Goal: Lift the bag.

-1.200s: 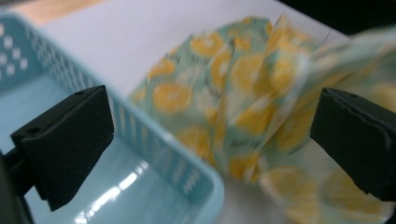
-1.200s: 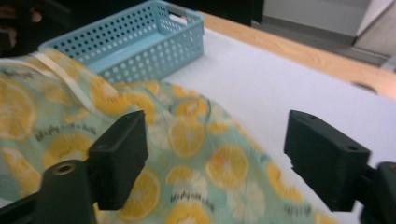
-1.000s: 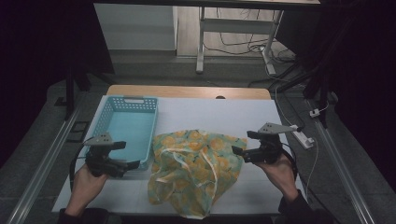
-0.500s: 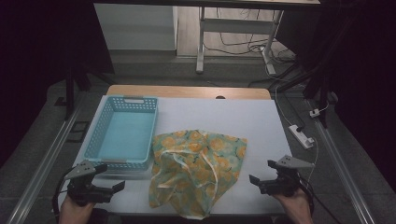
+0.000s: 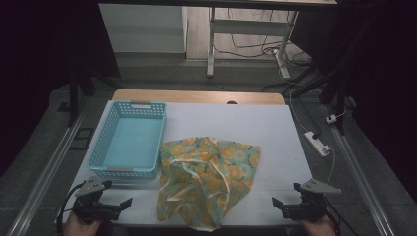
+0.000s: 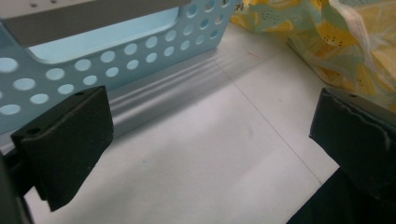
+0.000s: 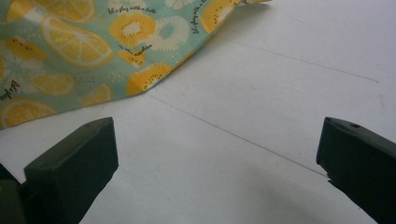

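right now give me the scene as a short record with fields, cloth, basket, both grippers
cloth: fruit-print cloth, crumpled on the table's near middle, with pale straps across it
basket: light blue basket, empty, left of the cloth, almost touching its edge
left gripper: left gripper at the near left corner, jaws open, nothing between them, pointed toward the cloth
right gripper: right gripper at the near right corner, jaws wide open, nothing between them, pointed toward the cloth
contact: neither gripper touches the cloth

A teal cloth [image 5: 206, 182] printed with orange citrus slices; pale-blue basket [image 5: 129, 142].
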